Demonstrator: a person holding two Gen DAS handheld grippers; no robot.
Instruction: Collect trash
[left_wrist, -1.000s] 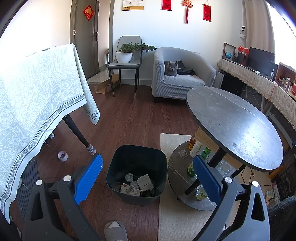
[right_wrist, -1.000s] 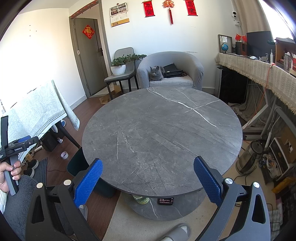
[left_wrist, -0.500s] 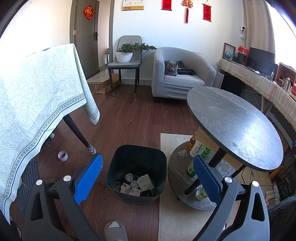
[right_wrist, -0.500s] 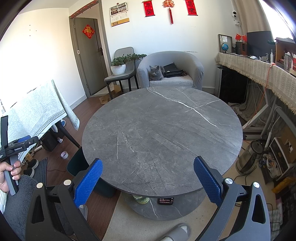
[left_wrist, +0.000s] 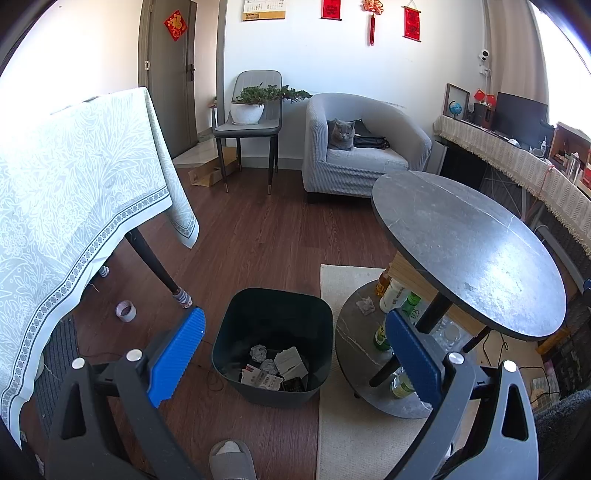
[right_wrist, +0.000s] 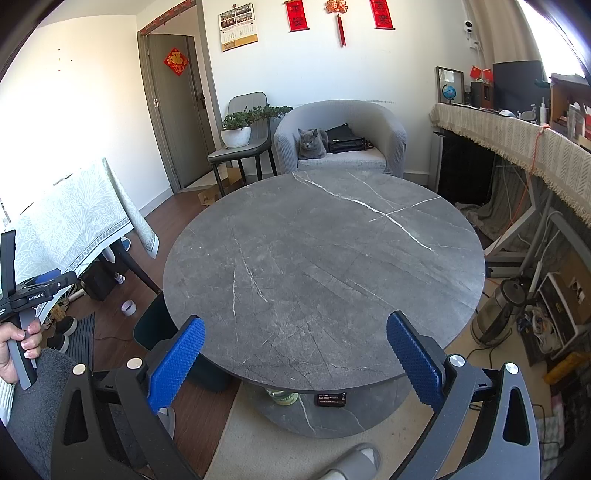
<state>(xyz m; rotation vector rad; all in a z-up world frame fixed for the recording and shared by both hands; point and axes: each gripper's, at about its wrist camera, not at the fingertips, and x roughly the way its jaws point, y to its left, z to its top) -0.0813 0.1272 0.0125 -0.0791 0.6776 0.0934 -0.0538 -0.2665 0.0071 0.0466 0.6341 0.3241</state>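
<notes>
A dark bin (left_wrist: 275, 321) stands on the wood floor beside the round grey table (left_wrist: 461, 243). It holds crumpled paper and packaging (left_wrist: 275, 367). My left gripper (left_wrist: 293, 350) is open and empty, held above the bin. A small crumpled scrap (left_wrist: 365, 305) lies on the table's lower shelf next to several bottles (left_wrist: 395, 299). My right gripper (right_wrist: 293, 360) is open and empty over the near edge of the bare tabletop (right_wrist: 325, 258). The bin's edge (right_wrist: 151, 326) shows left of the table.
A cloth-covered table (left_wrist: 74, 206) stands at left, a tape roll (left_wrist: 125, 311) on the floor below it. A grey cat (left_wrist: 341, 134) sits in the armchair at the back. A slippered foot (left_wrist: 231, 458) is close below. A beige rug (left_wrist: 354, 435) lies under the round table.
</notes>
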